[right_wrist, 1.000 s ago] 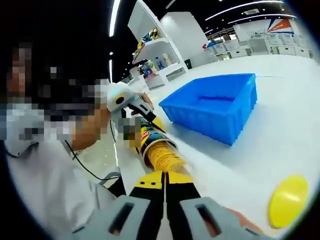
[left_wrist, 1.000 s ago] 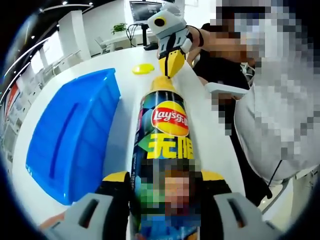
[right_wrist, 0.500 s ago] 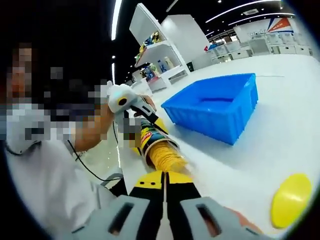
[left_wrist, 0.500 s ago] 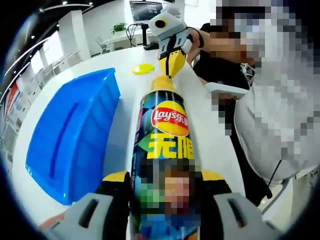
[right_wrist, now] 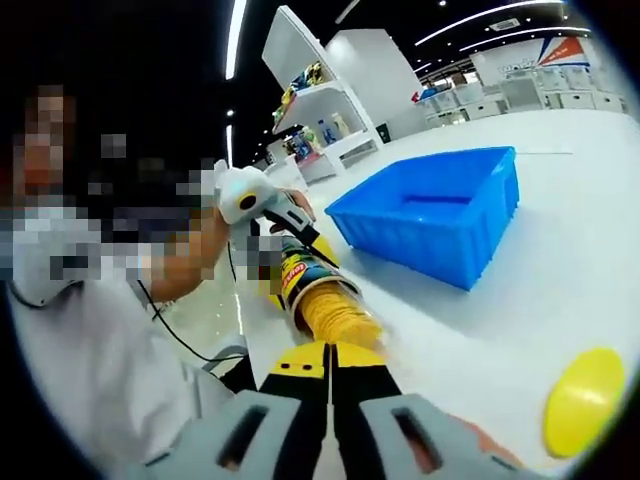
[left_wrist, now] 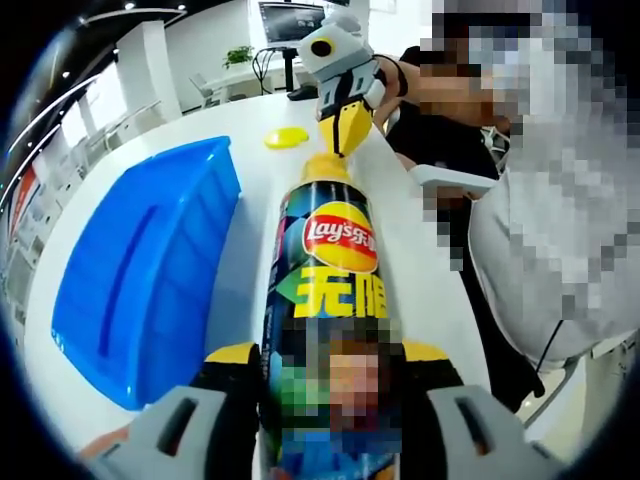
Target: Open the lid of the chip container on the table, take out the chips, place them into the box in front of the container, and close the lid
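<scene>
A dark Lay's chip can (left_wrist: 328, 270) lies along the white table (left_wrist: 250, 130), and my left gripper (left_wrist: 330, 360) is shut on its lower end. At the can's open far mouth, a yellow stack of chips (left_wrist: 326, 166) sticks out, with my right gripper (left_wrist: 342, 125) shut on its tip. In the right gripper view, the closed yellow jaws of the right gripper (right_wrist: 330, 362) meet the chips (right_wrist: 338, 316) coming out of the can (right_wrist: 300, 278). The left gripper (right_wrist: 262, 215) holds the can behind. The blue box (left_wrist: 140, 280) stands beside the can.
The yellow lid (right_wrist: 585, 402) lies loose on the table (right_wrist: 500, 320), also seen as the lid (left_wrist: 286, 137) beyond the can. The blue box (right_wrist: 430, 212) is open-topped. A person's body stands close along the table edge (left_wrist: 440, 290). Shelves stand far behind.
The chip stack shows a little further out of the can's mouth, as the right gripper draws back slightly. The left gripper and can hold still.
</scene>
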The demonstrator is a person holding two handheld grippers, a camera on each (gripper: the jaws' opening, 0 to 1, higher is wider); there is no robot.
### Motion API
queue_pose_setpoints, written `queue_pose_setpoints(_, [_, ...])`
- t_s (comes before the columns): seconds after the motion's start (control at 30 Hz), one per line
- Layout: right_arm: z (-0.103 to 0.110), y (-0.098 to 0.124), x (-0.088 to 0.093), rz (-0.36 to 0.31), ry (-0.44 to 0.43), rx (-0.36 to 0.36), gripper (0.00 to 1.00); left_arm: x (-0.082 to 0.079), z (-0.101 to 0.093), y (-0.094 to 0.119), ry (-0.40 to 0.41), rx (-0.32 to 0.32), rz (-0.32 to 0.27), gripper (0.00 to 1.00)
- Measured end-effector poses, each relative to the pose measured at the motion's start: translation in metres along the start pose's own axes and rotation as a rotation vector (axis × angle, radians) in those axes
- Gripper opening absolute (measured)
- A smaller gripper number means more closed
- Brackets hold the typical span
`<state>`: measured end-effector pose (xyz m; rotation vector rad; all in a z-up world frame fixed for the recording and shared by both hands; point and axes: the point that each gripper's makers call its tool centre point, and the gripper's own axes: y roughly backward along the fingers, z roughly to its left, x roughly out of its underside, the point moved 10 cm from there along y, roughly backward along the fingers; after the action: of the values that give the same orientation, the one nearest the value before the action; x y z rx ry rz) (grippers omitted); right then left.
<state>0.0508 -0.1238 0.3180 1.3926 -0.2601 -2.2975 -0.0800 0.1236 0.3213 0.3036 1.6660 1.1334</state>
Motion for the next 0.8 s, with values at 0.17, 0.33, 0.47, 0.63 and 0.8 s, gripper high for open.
queue_pose_setpoints(0.17, [-0.001, 0.001, 0.0, -0.005, -0.007, 0.002, 0.01, 0.0, 0.0, 0.0, 0.0, -0.001, -0.001, 0.54])
queue_pose_setpoints(0.33, [-0.004, 0.004, 0.0, -0.028, -0.044, 0.014, 0.01, 0.0, 0.001, 0.0, 0.002, 0.0, -0.004, 0.54])
queue_pose_setpoints(0.47, [-0.004, 0.006, 0.0, -0.029, -0.052, 0.023, 0.01, 0.0, 0.001, 0.0, 0.002, 0.0, -0.003, 0.54])
queue_pose_setpoints(0.63, [0.001, 0.01, -0.003, -0.044, -0.054, 0.03, 0.0, 0.0, 0.001, 0.0, 0.004, 0.001, -0.003, 0.54])
queue_pose_setpoints(0.8, [0.003, 0.014, -0.005, -0.047, -0.055, 0.036, 0.0, 0.0, 0.002, -0.001, 0.004, 0.001, -0.001, 0.54])
